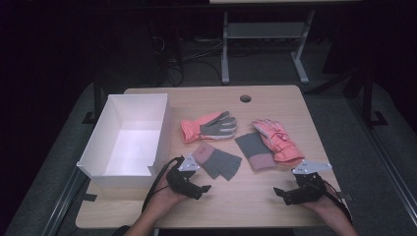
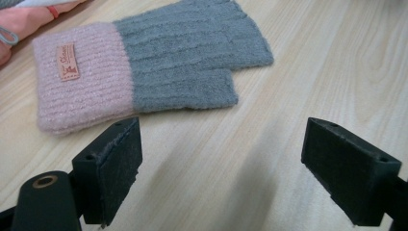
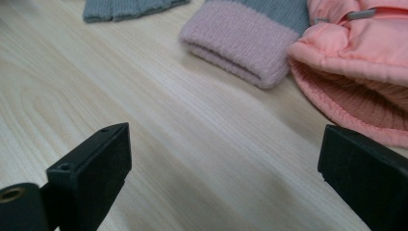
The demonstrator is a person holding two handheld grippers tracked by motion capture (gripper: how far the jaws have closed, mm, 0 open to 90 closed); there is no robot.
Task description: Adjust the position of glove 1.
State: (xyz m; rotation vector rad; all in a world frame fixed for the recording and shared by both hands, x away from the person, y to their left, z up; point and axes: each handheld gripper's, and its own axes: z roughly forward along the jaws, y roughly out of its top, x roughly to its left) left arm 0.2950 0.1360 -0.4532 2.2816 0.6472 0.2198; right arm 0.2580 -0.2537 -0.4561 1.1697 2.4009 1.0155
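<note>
left knit mitt [image 1: 219, 162]: grey body, pink cuff, flat on table [image 1: 255, 206], just ahead of left gripper [image 1: 199, 189]; long axis runs left-right in the left gripper view, cuff [image 2: 79, 77] at left, finger end at right
right knit mitt [image 1: 254, 151]: same kind, pink cuff toward the person, partly under peach ski glove [image 1: 278, 140]; ahead-left of right gripper [image 1: 285, 194]
left gripper: jaws wide, nothing between, only bare wood
right gripper: jaws wide, empty, low over table
nearer hand: left to left mitt, right to right mitt
likely next: left moves forward, pinches cuff edge
other: second ski glove [image 1: 209, 127] farther back; white box [image 1: 129, 140] left, empty, near the left hand
</note>
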